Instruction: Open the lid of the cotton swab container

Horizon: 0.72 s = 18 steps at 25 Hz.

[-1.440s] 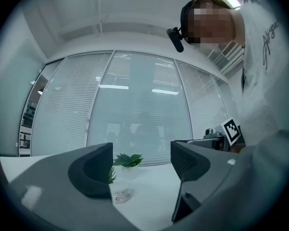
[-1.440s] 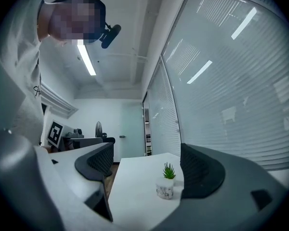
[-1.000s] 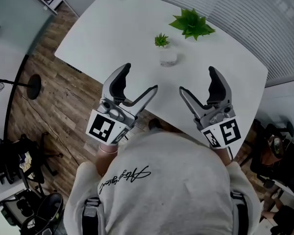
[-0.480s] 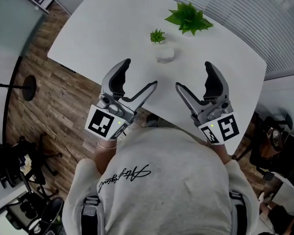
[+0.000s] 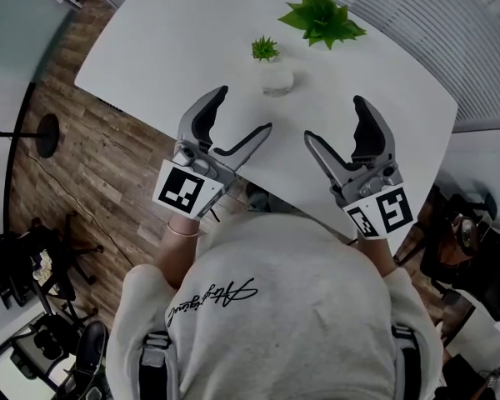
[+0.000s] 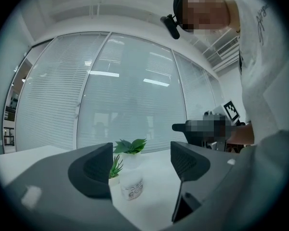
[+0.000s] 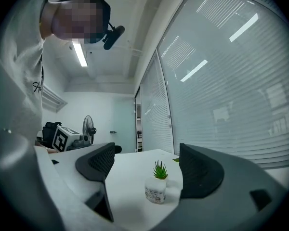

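A small clear cotton swab container [image 5: 277,80] with a white printed label stands upright on the white table [image 5: 167,48], lid on. It also shows between the jaws in the left gripper view [image 6: 131,186] and the right gripper view [image 7: 155,191], some way ahead of both. My left gripper [image 5: 243,115] is held above the table's near edge, open and empty. My right gripper [image 5: 337,119] hovers beside it, also open and empty. The container lies beyond and between the two.
A tiny potted succulent [image 5: 265,49] sits just behind the container, and a larger leafy green plant [image 5: 322,16] stands farther back near the blinds. Wood floor [image 5: 92,182] and office chairs lie to the left, below the table edge.
Both grippers have drifted a little forward over the table's near edge, still open. The container and plants have not moved on the table.
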Available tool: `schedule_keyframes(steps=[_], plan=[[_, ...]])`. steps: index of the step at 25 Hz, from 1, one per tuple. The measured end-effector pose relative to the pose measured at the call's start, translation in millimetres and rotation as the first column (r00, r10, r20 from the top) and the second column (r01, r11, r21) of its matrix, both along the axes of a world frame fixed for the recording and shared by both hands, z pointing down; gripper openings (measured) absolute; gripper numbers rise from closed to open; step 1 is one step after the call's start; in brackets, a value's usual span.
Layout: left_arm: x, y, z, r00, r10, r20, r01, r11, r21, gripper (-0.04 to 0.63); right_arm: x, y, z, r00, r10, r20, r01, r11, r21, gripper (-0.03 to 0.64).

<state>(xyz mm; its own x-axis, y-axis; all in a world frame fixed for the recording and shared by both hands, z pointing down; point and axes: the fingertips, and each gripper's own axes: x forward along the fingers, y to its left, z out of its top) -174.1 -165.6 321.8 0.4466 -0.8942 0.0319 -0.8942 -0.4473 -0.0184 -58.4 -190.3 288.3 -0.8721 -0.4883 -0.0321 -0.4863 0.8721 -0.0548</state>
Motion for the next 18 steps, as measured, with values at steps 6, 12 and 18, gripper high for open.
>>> schedule_keyframes(steps=[6, 12, 18], plan=[[-3.9, -20.2, 36.2, 0.999, 0.017, 0.038, -0.015, 0.998, -0.056, 0.357, -0.1, 1.4, 8.2, 1.000, -0.007, -0.014, 0.007, 1.000, -0.021, 0.402], [-3.1, -41.3, 68.0, 0.992, 0.056, 0.112, -0.043, 0.993, -0.110, 0.357, -0.8, 3.7, 13.4, 0.999, -0.013, -0.039, 0.012, 1.000, -0.028, 0.400], [-1.7, -62.5, 95.8, 0.986, 0.094, 0.139, -0.070, 0.984, -0.165, 0.357, 3.9, 7.4, 13.8, 0.999, 0.002, -0.053, -0.003, 1.000, -0.025, 0.392]])
